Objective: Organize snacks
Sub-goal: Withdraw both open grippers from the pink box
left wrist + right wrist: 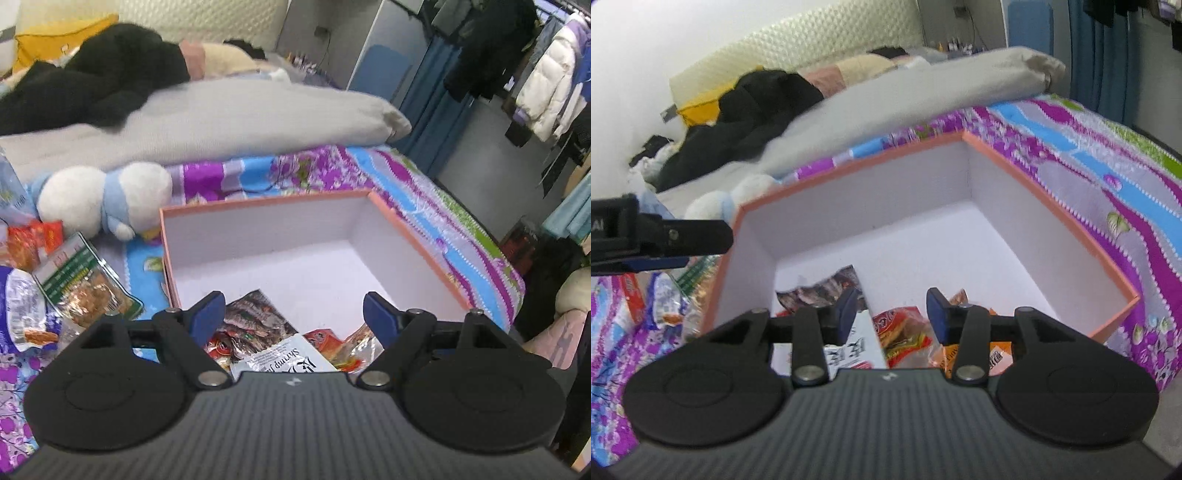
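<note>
A white box with a pink rim (266,201) stands on the flowery bedspread. In its near corner lie a dark fish-print packet (255,314), a white shrimp packet (288,354) and red packets (325,338). My left gripper (293,310) hangs over them, open wide with nothing between its pads. In the right wrist view the box (849,166) holds the same dark packet (816,291), the white packet (860,343), a red packet (901,328) and an orange one (997,354). My right gripper (892,306) is open just above them, gripping nothing.
Loose snacks lie left of the box: a green packet (85,284), a purple-white one (22,306), orange-red ones (33,240). A white and blue plush toy (107,199) sits behind them. A grey duvet (221,118) and black clothing (92,74) lie beyond. The bed edge drops off at right.
</note>
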`<state>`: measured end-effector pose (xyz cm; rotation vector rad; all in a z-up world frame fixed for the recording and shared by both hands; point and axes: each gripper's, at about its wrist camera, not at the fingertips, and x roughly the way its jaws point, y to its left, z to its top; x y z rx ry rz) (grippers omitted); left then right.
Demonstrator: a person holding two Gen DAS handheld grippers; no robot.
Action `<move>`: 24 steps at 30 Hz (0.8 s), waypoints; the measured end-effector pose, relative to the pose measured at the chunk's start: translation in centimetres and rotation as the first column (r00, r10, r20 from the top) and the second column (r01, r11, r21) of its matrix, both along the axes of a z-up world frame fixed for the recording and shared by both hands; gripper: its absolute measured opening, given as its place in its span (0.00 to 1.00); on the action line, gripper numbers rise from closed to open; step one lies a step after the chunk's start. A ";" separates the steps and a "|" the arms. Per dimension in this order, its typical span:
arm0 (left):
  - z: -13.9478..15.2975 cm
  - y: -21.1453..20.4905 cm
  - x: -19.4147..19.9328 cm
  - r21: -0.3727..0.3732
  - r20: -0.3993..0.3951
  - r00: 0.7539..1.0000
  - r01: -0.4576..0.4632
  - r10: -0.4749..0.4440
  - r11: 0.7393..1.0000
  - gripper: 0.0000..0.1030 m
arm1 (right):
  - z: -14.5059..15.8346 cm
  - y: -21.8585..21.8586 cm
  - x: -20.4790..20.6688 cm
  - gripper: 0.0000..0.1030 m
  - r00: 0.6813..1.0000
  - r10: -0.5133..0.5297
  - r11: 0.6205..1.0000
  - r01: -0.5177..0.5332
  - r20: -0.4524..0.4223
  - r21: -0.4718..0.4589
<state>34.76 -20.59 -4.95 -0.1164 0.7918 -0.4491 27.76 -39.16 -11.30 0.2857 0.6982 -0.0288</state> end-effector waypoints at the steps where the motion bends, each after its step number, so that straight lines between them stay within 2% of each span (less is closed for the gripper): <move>1: 0.6 0.3 -0.5 -0.005 0.007 1.000 -0.003 0.004 1.000 0.83 | 0.6 0.2 -0.5 0.43 1.000 0.003 1.000 -0.003 0.016 0.002; 15: 7.6 7.6 -10.7 -0.062 0.157 0.986 -0.053 0.062 0.997 0.83 | 7.2 4.7 -7.4 0.43 0.982 0.043 0.999 -0.042 0.186 -0.008; 19: 8.8 10.5 -13.4 -0.082 0.178 0.980 -0.075 0.089 0.994 0.83 | 8.6 6.7 -9.2 0.44 0.974 0.063 0.998 -0.062 0.216 -0.013; 24: 9.5 13.5 -16.9 -0.068 0.195 0.974 -0.103 0.114 0.992 0.83 | 10.1 9.1 -11.5 0.43 0.965 0.104 0.995 -0.102 0.241 -0.020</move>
